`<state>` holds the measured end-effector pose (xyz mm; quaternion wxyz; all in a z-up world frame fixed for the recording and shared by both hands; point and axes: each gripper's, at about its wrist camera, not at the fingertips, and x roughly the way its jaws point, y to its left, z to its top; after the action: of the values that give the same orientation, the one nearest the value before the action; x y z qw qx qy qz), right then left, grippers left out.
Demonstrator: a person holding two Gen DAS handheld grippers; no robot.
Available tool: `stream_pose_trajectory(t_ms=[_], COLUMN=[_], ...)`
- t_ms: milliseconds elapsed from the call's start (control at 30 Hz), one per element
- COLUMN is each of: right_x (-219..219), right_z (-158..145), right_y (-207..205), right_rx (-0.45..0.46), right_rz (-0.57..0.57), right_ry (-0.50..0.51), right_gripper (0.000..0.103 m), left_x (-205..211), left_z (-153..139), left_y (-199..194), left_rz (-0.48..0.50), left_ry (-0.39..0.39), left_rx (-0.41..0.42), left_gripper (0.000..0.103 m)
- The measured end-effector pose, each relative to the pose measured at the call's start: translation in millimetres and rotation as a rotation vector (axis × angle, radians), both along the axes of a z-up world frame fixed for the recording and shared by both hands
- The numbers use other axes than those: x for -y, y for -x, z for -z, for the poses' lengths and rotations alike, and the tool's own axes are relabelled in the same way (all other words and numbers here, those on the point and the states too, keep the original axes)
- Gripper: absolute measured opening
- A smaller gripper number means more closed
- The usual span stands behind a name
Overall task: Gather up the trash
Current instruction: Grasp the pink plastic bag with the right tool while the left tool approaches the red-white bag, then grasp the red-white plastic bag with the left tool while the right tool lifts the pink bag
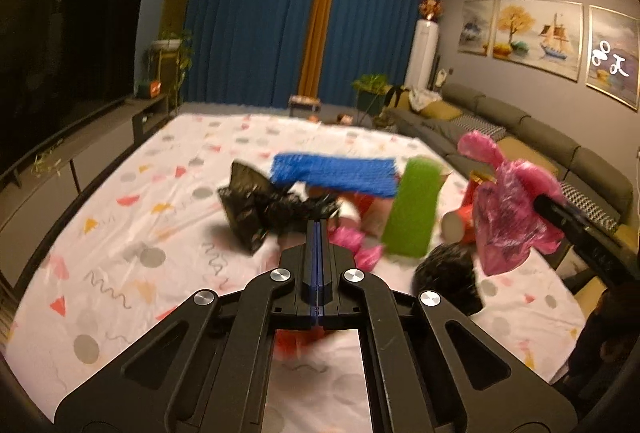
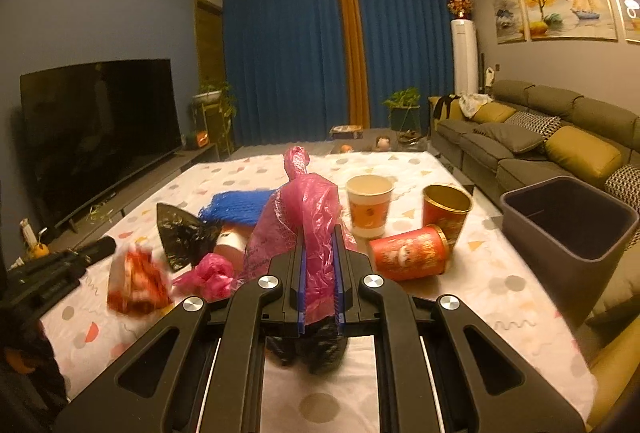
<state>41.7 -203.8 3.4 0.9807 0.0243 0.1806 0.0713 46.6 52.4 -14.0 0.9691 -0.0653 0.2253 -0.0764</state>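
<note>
Crumpled pink plastic bag [image 2: 304, 217] hangs lifted above the patterned cloth, a smaller pink bag wad [image 2: 210, 275] lying below it. Black plastic bag [image 2: 182, 233] sits crumpled at left beside a blue knitted mesh sleeve [image 2: 240, 207]. One white-and-orange paper cup [image 2: 369, 207] upright, one red gold-rimmed paper cup [image 2: 447, 211] upright, another red cup [image 2: 410, 253] tipped on its side, touching it. A blurred red-and-white wrapper [image 2: 138, 283] is near left

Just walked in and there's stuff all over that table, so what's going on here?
A person with a gripper in each hand is clearing trash off the patterned tablecloth. The right gripper is shut on a pink plastic bag, lifted above the table. The left gripper is shut and empty near a crumpled black bag. Paper cups and other wrappers lie scattered there, and a dark bin waits at the right edge.
</note>
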Motion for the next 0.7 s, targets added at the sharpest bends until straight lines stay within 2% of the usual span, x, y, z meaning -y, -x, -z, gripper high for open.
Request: stream_pose_trajectory(t_ms=[100, 267, 333, 400, 500, 633, 700], right_x=[10.0, 22.9, 26.0, 28.1, 33.1, 31.1, 29.3], right_z=[-3.5, -0.7, 2.4, 4.2, 9.0, 14.9, 15.8], right_y=[5.9, 12.8, 15.9, 18.6, 19.6, 20.0, 21.6], right_rx=[0.013, 0.006, -0.004, -0.007, -0.018, -0.032, -0.032], right_rz=[0.019, 0.036, 0.038, 0.040, 0.045, 0.036, 0.033], right_ry=[-0.011, -0.018, -0.016, -0.015, -0.028, -0.046, -0.041], right_gripper=[0.012, 0.012, 0.012, 0.012, 0.012, 0.012, 0.012], left_x=[11.4, 12.6, 12.9, 17.1, 16.1, 12.7, 15.5], left_z=[-7.0, -0.9, 3.6, 11.5, 20.8, 45.4, 54.8], left_y=[4.2, 5.0, 11.9, 31.8, 52.2, 38.8, 29.8], left_rz=[0.026, 0.038, 0.057, 0.078, 0.073, 0.087, 0.072], left_ry=[-0.015, -0.008, -0.027, -0.083, -0.119, -0.031, -0.041], left_rx=[0.025, -0.003, -0.027, -0.031, -0.015, -0.134, -0.160], left_gripper=[0.000, 0.000, 0.019, 0.066, 0.074, 0.075, 0.075])
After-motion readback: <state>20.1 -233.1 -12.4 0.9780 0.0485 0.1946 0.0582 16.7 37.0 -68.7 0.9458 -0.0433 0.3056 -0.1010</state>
